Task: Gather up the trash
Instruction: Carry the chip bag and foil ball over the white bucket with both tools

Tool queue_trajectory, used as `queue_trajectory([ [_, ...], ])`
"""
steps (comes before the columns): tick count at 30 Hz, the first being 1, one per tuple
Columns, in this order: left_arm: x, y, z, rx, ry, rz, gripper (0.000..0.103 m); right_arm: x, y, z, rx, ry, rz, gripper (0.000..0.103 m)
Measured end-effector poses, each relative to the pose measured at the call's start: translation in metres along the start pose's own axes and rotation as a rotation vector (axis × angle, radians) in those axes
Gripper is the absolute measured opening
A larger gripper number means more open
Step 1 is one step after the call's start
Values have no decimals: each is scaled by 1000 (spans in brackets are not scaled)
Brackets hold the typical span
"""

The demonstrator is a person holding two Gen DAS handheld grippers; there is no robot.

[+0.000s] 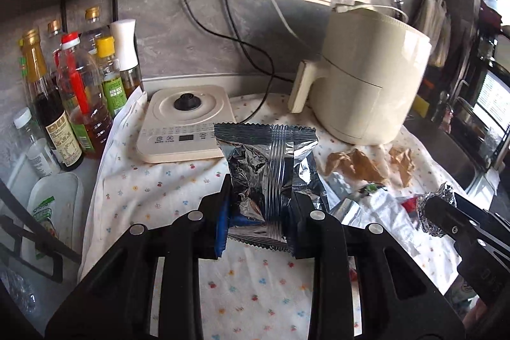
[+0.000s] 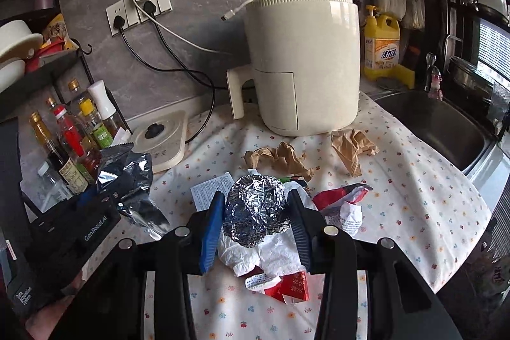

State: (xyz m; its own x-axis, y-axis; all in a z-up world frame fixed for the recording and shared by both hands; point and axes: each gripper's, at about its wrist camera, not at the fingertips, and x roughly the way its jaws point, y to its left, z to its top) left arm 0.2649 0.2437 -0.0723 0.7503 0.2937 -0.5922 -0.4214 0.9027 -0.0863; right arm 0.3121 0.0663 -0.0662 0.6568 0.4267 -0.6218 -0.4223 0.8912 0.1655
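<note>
Left gripper: your left gripper (image 1: pixel 259 220) is pinching a silver wrapper (image 1: pixel 266 168) between its blue pad and its black pad, and the wrapper is sticking up past the fingertips, above the cloth.
Right gripper: your right gripper (image 2: pixel 255 222) is squeezing a foil ball (image 2: pixel 255 209), one finger pressing on each side of it.
Wrapper: it is crinkled and shiny, with a ridged seam running down its middle; in the right view it (image 2: pixel 127 171) is showing at the left, held in the other gripper (image 2: pixel 105 203).
Foil ball: in the left view it (image 1: pixel 433 207) is peeking out at the right tip of the other gripper (image 1: pixel 446 212).
Cloth: a white flowered cloth (image 1: pixel 165 196) is covering the counter under both your grippers.
Trash lying on the cloth: two crumpled brown papers (image 2: pixel 283 160) (image 2: pixel 350 148) are lying in front of the fryer; white tissue (image 2: pixel 267 254) and red-and-white wrappers (image 2: pixel 341 196) (image 2: pixel 287 285) are lying under and beside the foil ball.
Fryer: a cream air fryer (image 2: pixel 306 66) is standing at the back of the cloth, its handle pointing left.
Kettle base: a cream base (image 1: pixel 185 123) is sitting left of the fryer, just behind the wrapper in the left view.
Bottles: oil and sauce bottles (image 1: pixel 73 104) are standing at the left, off the cloth.
Sink: a steel sink (image 2: pixel 440 123) is lying to the right of the cloth.
</note>
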Motion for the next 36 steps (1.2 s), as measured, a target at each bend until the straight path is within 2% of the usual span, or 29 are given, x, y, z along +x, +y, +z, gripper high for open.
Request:
queue_trajectory([
  [8, -33, -59, -22, 66, -13, -87, 28, -61, -39, -23, 34, -56, -59, 40],
  [19, -89, -173, -76, 194, 18, -241, 28, -166, -141, -76, 158, -80, -229, 41],
  [29, -131, -264, -145, 299, 85, -364, 28, -240, -226, -140, 283, -51, -362, 41],
  [36, -144, -310, -194, 376, 148, -419, 28, -269, -276, -192, 378, 0, -434, 41],
])
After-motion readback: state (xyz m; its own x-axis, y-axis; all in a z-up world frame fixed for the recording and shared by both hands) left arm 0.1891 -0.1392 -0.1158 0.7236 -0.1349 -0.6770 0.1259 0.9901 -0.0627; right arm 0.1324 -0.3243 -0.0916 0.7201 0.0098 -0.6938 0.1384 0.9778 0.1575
